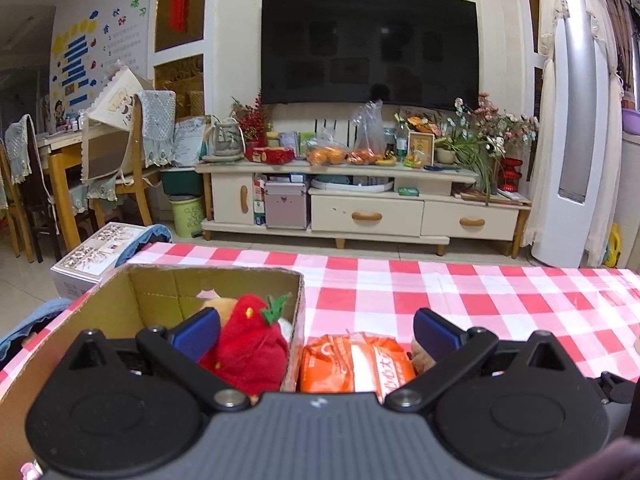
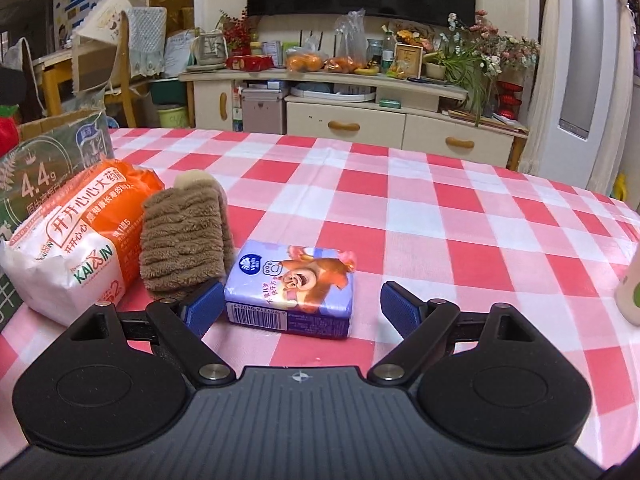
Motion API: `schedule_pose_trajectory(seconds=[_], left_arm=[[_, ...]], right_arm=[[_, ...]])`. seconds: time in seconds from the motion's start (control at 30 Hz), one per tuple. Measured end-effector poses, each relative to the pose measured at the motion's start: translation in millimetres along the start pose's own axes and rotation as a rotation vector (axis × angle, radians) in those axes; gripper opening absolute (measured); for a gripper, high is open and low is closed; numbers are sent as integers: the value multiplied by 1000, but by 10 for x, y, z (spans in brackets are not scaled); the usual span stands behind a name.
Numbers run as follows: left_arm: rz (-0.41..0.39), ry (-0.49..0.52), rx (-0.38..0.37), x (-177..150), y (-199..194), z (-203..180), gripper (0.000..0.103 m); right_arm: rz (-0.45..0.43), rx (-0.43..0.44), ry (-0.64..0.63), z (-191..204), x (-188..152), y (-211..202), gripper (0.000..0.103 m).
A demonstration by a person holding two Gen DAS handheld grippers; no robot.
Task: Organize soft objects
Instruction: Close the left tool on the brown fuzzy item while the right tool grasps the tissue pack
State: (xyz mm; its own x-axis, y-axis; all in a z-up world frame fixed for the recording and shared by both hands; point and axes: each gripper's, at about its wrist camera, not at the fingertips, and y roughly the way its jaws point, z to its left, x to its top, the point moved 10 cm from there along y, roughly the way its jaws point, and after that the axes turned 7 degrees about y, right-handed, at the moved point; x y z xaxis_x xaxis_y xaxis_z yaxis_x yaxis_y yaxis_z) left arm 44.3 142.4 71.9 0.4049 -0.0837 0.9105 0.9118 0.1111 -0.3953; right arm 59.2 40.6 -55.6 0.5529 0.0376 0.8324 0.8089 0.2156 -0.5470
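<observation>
Right gripper [image 2: 302, 306] spread wide, straddling tissue pack [image 2: 291, 290] on checked tablecloth [image 2: 440, 220]. Left gripper [image 1: 316, 334] gaping, empty, above box [image 1: 160, 284] holding red plush [image 1: 248, 344]. Risk: left finger [image 2: 204, 306] near brown towel [image 2: 186, 236] might snag it; slick wrapper could slip.

Living room, indoor light. Dark wall-mounted TV [image 1: 370, 46] on pale patterned wallpaper. Below, cream TV cabinet [image 1: 360, 204] with wooden handles, top crowded with fruit bags, flowers, potted plant. White tower air conditioner [image 1: 576, 128] at right beside lace curtain. Wooden chairs [image 1: 132, 152] and dining table at left. Pale tiled floor.
</observation>
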Motion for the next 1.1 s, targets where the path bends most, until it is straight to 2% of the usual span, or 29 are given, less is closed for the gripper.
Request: schedule_pose_trajectory(seconds=[0.37, 0.43, 0.6, 0.83, 1.1], left_arm=[[-87, 38, 25, 135, -81, -145, 102], [-95, 52, 14, 146, -88, -214, 102], [-106, 90, 5, 142, -96, -384, 102], [-91, 119, -37, 89, -71, -649, 102], [-18, 130, -86, -69, 80, -1027, 102]], right_arm=[[2, 15, -9, 7, 3, 70, 103], [3, 8, -14, -25, 5, 93, 96], [-2, 1, 16, -166, 19, 72, 96], [-10, -56, 80, -571, 60, 8, 96], [-44, -110, 105, -923, 94, -109, 96]])
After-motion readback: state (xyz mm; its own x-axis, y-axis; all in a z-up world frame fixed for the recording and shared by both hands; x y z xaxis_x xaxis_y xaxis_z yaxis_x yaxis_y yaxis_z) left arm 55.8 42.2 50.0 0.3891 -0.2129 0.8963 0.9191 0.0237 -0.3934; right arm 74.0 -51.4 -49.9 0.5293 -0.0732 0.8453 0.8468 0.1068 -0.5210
